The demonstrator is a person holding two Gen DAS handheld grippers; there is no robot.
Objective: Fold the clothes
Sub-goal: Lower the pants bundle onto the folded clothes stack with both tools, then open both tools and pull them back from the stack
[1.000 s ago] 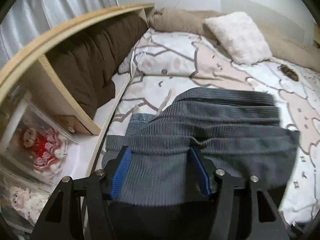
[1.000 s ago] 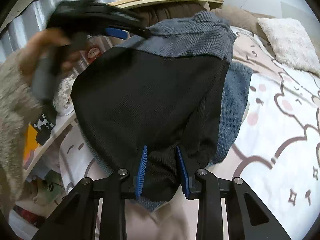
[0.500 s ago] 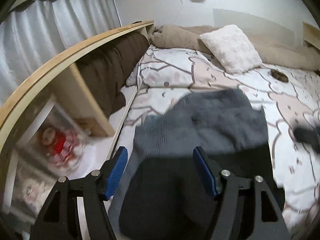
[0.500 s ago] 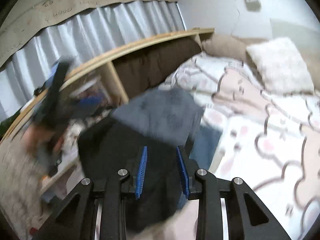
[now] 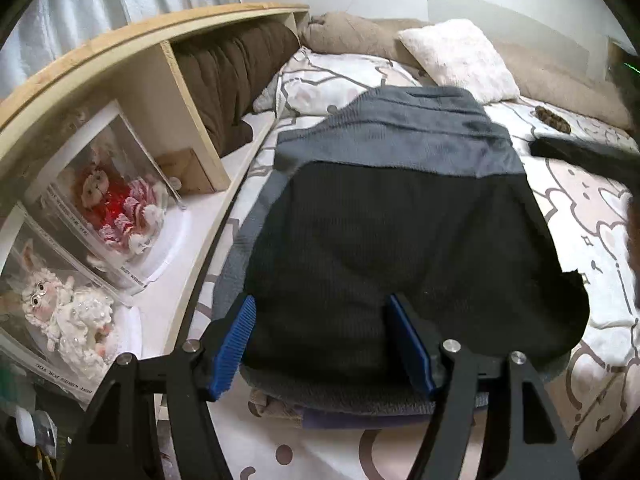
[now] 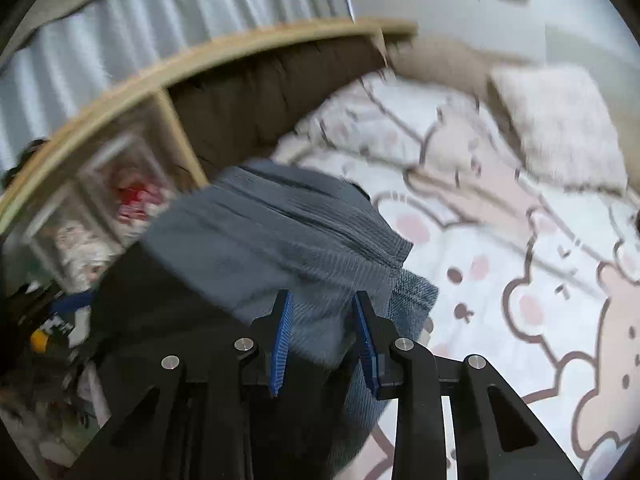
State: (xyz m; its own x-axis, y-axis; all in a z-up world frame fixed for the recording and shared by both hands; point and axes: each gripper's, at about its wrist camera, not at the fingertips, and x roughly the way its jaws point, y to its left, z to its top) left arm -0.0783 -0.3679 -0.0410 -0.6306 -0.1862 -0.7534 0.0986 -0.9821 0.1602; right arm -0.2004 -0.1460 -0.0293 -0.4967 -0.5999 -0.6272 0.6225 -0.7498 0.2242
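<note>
Your left gripper [image 5: 320,344] is nearest: its blue pads stand wide apart over the near hem of the black-and-grey knit sweater [image 5: 400,240], pressing on nothing, where a second ago they pinched the lifted cloth. The last two readings barely differ, so the release is done and the fold is laid. The sweater now lies flat on the cartoon-print bedspread [image 5: 580,208], black panel at 6 o'clock, grey band folded over toward 12. Your right gripper [image 6: 322,338] has risen and its view is smeared; the jaws sit partly closed with grey knit [image 6: 280,240] between them, but I cannot tell whether the pads bite or merely straddle. Farther off, the fuzzy white pillow [image 5: 460,56] lies at 1 o'clock and the wooden bedside shelf [image 5: 192,120] at 10. I judge this fold finished; smoothing or the next fold follows.
</note>
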